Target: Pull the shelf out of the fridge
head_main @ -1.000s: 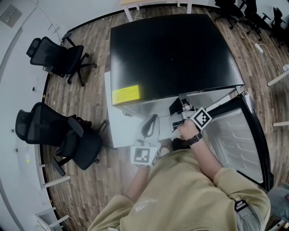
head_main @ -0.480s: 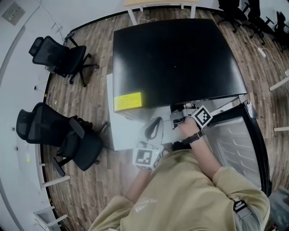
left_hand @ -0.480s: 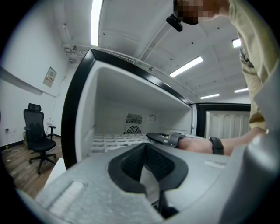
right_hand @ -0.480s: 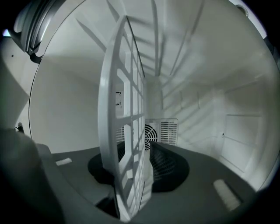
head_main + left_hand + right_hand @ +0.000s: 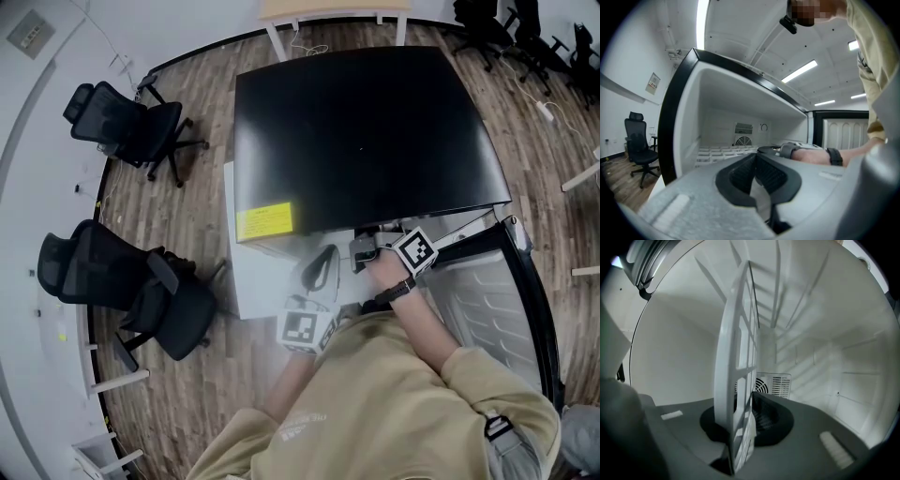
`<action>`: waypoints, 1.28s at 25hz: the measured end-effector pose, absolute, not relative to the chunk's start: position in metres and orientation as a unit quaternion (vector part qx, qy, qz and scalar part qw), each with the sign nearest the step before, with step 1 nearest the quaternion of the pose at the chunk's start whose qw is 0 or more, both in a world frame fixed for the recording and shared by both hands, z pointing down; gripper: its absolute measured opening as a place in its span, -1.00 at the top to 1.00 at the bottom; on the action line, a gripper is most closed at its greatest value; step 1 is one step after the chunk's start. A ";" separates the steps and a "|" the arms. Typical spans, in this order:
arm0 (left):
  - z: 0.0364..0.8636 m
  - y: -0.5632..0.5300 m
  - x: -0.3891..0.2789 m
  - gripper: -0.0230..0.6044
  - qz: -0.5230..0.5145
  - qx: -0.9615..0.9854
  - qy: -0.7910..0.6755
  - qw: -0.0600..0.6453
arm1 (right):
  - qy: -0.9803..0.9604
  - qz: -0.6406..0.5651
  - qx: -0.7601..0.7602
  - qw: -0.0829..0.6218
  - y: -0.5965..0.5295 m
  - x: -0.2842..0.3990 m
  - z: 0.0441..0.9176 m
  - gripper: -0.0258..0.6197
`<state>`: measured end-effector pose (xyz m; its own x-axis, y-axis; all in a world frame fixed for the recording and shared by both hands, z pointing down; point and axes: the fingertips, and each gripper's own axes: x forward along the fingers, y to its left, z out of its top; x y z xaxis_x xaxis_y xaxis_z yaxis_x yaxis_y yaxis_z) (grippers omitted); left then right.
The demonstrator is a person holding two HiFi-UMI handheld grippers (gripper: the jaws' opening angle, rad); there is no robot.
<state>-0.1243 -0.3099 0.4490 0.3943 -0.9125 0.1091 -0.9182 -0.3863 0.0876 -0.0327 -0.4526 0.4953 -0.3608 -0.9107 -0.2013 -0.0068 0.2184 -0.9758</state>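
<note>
The small fridge (image 5: 366,122) has a black top and its door (image 5: 487,300) swung open to the right. Its white grid shelf (image 5: 736,357) stands edge-on in the right gripper view, its front edge between the jaws. My right gripper (image 5: 747,401) is closing on that edge, and the pads look pressed on it. From the head view, the right gripper (image 5: 364,251) reaches in under the fridge's top edge. My left gripper (image 5: 754,164) is shut and empty, held in front of the open fridge; it shows lower left of the right gripper (image 5: 317,270).
Two black office chairs (image 5: 131,122) (image 5: 122,281) stand on the wood floor left of the fridge. A yellow label (image 5: 263,221) sits on the fridge's front left corner. A fan grille (image 5: 776,383) is on the fridge's back wall. The person's right wrist (image 5: 811,154) reaches into the fridge.
The right gripper has gone a little further in under the fridge's top edge. The left gripper has hardly moved.
</note>
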 end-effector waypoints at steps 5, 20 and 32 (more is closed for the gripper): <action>0.448 -0.307 -0.124 0.92 0.022 0.833 -0.548 0.065 | 0.646 -0.515 -0.355 0.437 -0.451 -0.032 0.497 0.80; 0.450 -0.285 -0.114 0.92 0.024 0.846 -0.530 0.062 | 0.648 -0.531 -0.335 0.432 -0.443 -0.032 0.496 0.85; 0.449 -0.261 -0.110 0.92 0.019 0.855 -0.514 0.067 | 0.652 -0.529 -0.341 0.423 -0.417 -0.028 0.495 0.85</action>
<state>-0.1096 -0.2611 0.4493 0.4700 -0.8767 0.1022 -0.8819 -0.4617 0.0953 -0.0275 -0.4168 0.4955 -0.4101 -0.8921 -0.1900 0.0023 0.2073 -0.9783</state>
